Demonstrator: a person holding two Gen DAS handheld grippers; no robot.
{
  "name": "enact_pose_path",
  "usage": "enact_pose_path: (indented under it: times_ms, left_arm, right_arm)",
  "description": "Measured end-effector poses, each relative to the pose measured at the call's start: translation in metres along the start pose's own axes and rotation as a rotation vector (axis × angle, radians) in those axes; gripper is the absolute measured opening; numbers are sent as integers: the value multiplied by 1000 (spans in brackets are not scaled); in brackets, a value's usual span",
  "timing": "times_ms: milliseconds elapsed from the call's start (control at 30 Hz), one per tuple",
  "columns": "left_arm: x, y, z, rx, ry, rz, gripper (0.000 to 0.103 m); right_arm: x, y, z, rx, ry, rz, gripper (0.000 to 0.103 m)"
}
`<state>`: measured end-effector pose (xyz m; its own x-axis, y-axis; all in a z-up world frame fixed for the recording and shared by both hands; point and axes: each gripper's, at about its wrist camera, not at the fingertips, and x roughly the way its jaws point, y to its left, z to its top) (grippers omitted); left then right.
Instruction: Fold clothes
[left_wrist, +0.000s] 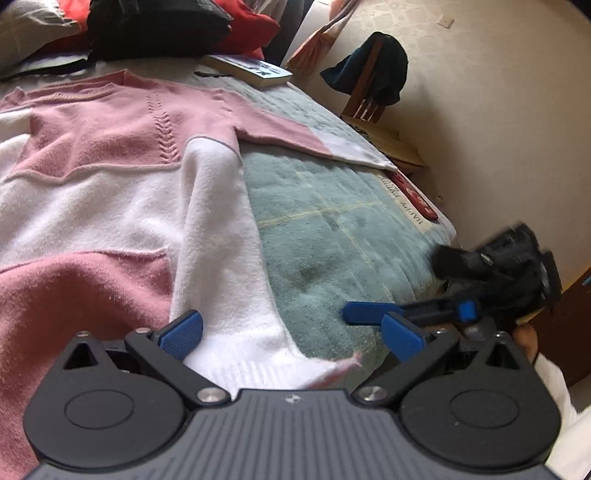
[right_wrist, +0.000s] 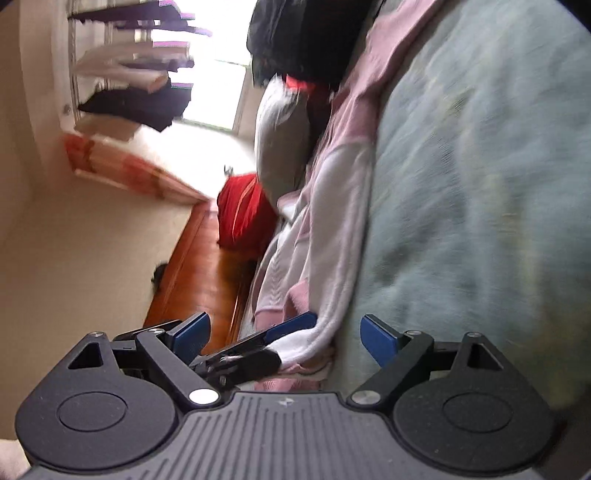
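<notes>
A pink and white colour-block sweater (left_wrist: 110, 192) lies spread flat on a teal blanket (left_wrist: 332, 229) covering the bed. My left gripper (left_wrist: 291, 338) is open, and the sweater's white hem corner (left_wrist: 258, 354) lies between its blue pads. My right gripper (left_wrist: 369, 314) comes in from the right, low over the blanket beside that hem. The right wrist view is rolled sideways and blurred. There my right gripper (right_wrist: 286, 336) stands open, its pads straddling the white hem edge (right_wrist: 325, 332) and a blue finger of the left gripper (right_wrist: 291, 325).
A book (left_wrist: 251, 70) lies at the far end of the bed beside a pile of dark clothes (left_wrist: 159, 29) and a red garment (left_wrist: 255, 26). A wooden chair draped with a dark garment (left_wrist: 373, 70) stands by the wall. The bed's edge (left_wrist: 436, 221) drops off to the right.
</notes>
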<state>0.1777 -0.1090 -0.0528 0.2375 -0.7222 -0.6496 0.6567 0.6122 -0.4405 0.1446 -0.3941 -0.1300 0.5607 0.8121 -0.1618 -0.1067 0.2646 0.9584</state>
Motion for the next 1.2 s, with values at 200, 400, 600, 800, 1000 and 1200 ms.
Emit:
enact_pose_path:
  times_ms: [200, 400, 600, 800, 1000, 1200]
  left_arm:
    - [-17, -1, -10, 5, -31, 8, 102]
    - [-40, -3, -16, 16, -100, 120, 102]
    - [-54, 1, -24, 14, -126, 161, 102]
    - [-60, 7, -28, -8, -140, 166, 102]
    - [-68, 10, -30, -19, -158, 174, 102]
    - [-74, 14, -31, -34, -169, 185, 102]
  right_arm:
    - [47, 7, 19, 65, 80, -143, 92]
    - [76, 18, 20, 39, 115, -201, 100]
    - [57, -12, 13, 74, -14, -9, 90]
    - [35, -49, 2, 209, -136, 129, 61]
    - [55, -25, -8, 43, -76, 29, 69]
    - [32, -37, -33, 92, -74, 100, 57]
